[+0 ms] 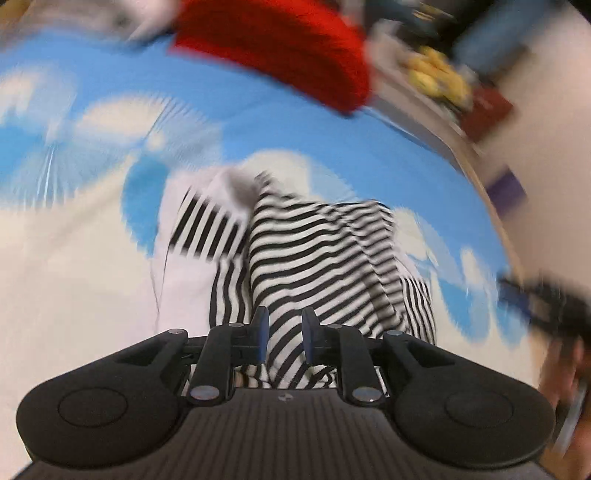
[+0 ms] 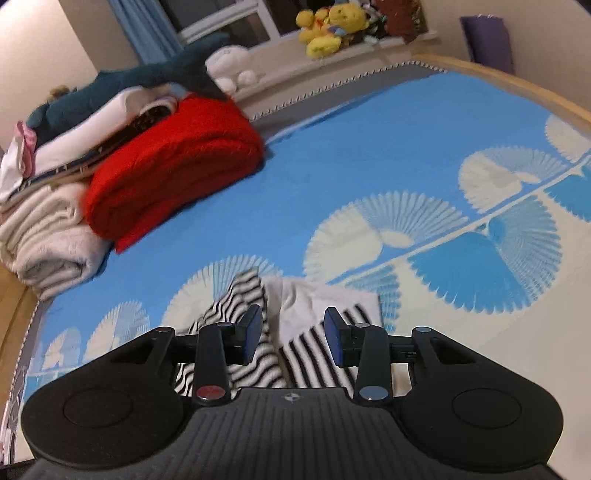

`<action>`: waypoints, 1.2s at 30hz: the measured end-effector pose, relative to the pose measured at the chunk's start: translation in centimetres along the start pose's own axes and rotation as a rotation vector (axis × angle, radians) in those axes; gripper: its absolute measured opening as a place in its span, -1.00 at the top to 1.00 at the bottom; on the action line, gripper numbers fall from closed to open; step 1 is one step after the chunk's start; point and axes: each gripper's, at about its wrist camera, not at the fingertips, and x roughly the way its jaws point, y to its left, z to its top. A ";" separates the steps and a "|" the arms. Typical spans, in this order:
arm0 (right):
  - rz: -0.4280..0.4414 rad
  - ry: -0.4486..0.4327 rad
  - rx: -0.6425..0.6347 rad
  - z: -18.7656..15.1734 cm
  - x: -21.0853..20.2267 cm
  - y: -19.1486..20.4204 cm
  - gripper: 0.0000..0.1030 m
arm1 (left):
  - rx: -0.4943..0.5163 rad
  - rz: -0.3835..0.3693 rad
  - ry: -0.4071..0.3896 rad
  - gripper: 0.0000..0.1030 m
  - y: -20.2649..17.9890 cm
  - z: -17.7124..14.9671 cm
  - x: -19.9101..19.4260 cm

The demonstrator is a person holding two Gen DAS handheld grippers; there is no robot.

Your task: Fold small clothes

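A small black-and-white striped garment (image 1: 317,243) lies crumpled on the blue and white bedspread (image 1: 92,258). My left gripper (image 1: 284,334) is open just above its near part, with striped cloth showing between the jaws; the view is blurred by motion. In the right wrist view the same garment (image 2: 317,343) lies under my right gripper (image 2: 293,338), which is open with its jaws wide apart over the cloth. A white inner part of the garment (image 2: 295,302) shows beyond the fingertips.
A folded red blanket (image 2: 173,162) lies at the back left of the bed, beside a stack of cream and white blankets (image 2: 44,229) and a plush shark (image 2: 122,85). Yellow plush toys (image 2: 328,29) sit on the window sill. The wooden bed edge (image 2: 517,85) runs on the right.
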 end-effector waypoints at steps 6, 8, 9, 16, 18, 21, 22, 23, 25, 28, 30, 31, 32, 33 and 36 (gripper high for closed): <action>-0.011 0.183 0.049 -1.7 4.3 0.2 0.23 | -0.269 -0.048 0.183 0.45 1.4 0.5 5.7; -0.027 0.277 0.092 -2.6 6.5 -0.1 0.23 | -0.289 -0.072 0.207 0.24 0.9 0.4 5.9; -0.030 0.308 0.117 -3.1 7.3 -0.2 0.23 | -0.291 -0.073 0.213 0.20 0.7 0.4 6.2; -0.051 0.446 0.229 -7.1 11.7 -0.4 0.25 | -0.344 0.005 0.248 0.61 0.8 -0.4 9.3; -0.023 0.421 0.234 -6.9 11.7 0.0 0.88 | -0.340 -0.038 0.218 0.92 0.6 0.1 9.5; 0.060 0.288 0.194 -5.1 9.5 1.5 0.97 | -0.356 -0.147 0.118 0.98 0.4 1.2 8.4; 0.096 0.220 0.171 -4.2 7.9 2.3 0.98 | -0.359 -0.189 0.065 0.98 0.5 1.7 7.6; 0.153 0.129 0.130 -3.0 5.7 3.3 0.98 | -0.359 -0.238 0.005 0.98 0.6 2.2 6.6; 0.240 -0.042 0.045 -1.6 1.4 4.7 0.98 | -0.338 -0.316 -0.097 0.98 0.8 3.2 4.7; 0.313 -0.168 -0.029 -2.0 -2.9 5.1 0.99 | -0.311 -0.344 -0.134 0.98 1.8 3.9 3.2; 0.253 -0.026 -0.039 -3.3 -1.8 5.3 0.98 | -0.279 -0.210 0.015 0.98 2.8 3.4 4.5; 0.175 0.115 -0.074 -4.4 0.0 5.4 0.98 | -0.254 -0.111 0.118 0.97 3.4 2.8 5.7; 0.112 0.272 -0.107 -5.8 2.1 5.2 0.92 | -0.243 -0.002 0.217 0.97 4.2 1.9 7.0; 0.058 0.433 -0.117 -7.5 4.3 4.5 0.89 | -0.263 0.071 0.272 0.96 5.2 1.0 7.8; 0.001 0.476 0.004 -8.4 5.8 2.4 0.88 | -0.326 0.100 0.271 0.85 6.9 0.6 7.4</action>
